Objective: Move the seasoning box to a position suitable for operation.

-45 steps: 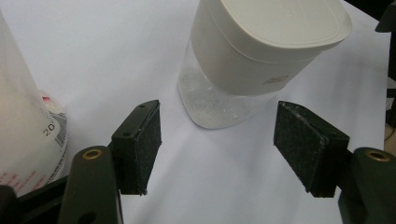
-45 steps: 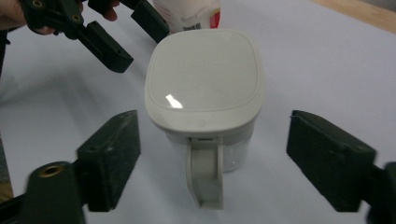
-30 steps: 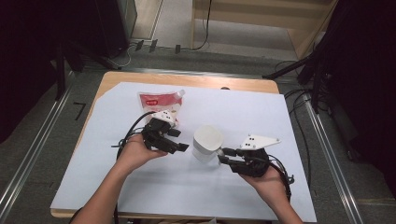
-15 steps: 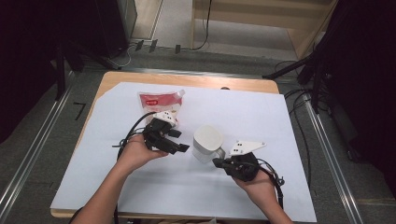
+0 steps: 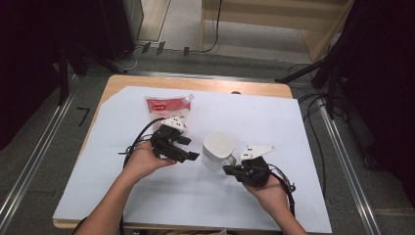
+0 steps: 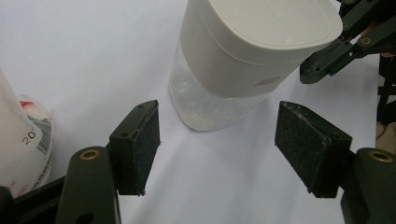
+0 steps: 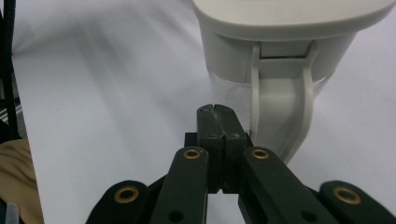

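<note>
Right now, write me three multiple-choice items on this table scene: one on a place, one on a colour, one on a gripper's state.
1. Where does the red-and-white pouch lie?
A. On the white sheet beyond the left gripper
B. Beside the right gripper
C. On top of the jug

2. What colour is the lid of the jug?
A. Red
B. Black
C. White

3. How do the right gripper's jaws stand?
A. Wide open around the jug
B. Shut together with nothing between them
C. Shut on the pouch

Answers: 1 A, the high view shows the pouch farther up the sheet than the left gripper. 2 C, both gripper views show a white lid over a clear body. 3 B, the right gripper view shows the pads pressed together beside the jug's handle.
</note>
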`<state>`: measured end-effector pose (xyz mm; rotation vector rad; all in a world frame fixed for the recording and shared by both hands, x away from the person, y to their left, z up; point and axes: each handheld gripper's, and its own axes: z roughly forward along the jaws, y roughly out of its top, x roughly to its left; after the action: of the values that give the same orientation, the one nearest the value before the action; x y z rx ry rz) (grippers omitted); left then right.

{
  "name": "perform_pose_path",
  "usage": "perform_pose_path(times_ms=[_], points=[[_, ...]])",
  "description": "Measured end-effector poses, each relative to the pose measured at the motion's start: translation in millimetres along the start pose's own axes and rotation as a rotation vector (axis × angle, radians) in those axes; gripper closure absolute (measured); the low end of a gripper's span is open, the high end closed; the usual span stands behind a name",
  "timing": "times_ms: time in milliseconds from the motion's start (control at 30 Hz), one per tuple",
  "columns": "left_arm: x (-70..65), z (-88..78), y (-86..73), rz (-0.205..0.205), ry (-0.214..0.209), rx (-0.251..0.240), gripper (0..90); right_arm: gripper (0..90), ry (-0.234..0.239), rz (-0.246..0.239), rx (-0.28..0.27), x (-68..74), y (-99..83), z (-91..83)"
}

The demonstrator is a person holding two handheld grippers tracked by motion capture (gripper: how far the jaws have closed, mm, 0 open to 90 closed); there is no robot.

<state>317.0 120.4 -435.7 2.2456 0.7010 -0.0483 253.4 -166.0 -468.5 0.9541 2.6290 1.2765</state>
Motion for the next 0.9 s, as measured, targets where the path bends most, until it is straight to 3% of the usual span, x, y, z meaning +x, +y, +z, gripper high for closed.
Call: perform_pose_path(times_ms=[100, 667, 900], points=[[0.1, 0.5, 0.1, 0.008, -0.001, 0.002, 31.8, 90.0, -0.007, 0.003, 0.002, -4.2, -0.6, -1.8], [-1.0, 2.2, 0.5, 0.017, -0.007, 0.005, 31.8, 90.0, -0.001, 0.115, -0.033, -35.5, -6.0, -14.7], [-1.4, 2.0, 1.0, 0.017, -0.007, -0.001, 31.8, 90.0, -0.019, 0.133, -0.041, -45.0, -6.7, -18.3]])
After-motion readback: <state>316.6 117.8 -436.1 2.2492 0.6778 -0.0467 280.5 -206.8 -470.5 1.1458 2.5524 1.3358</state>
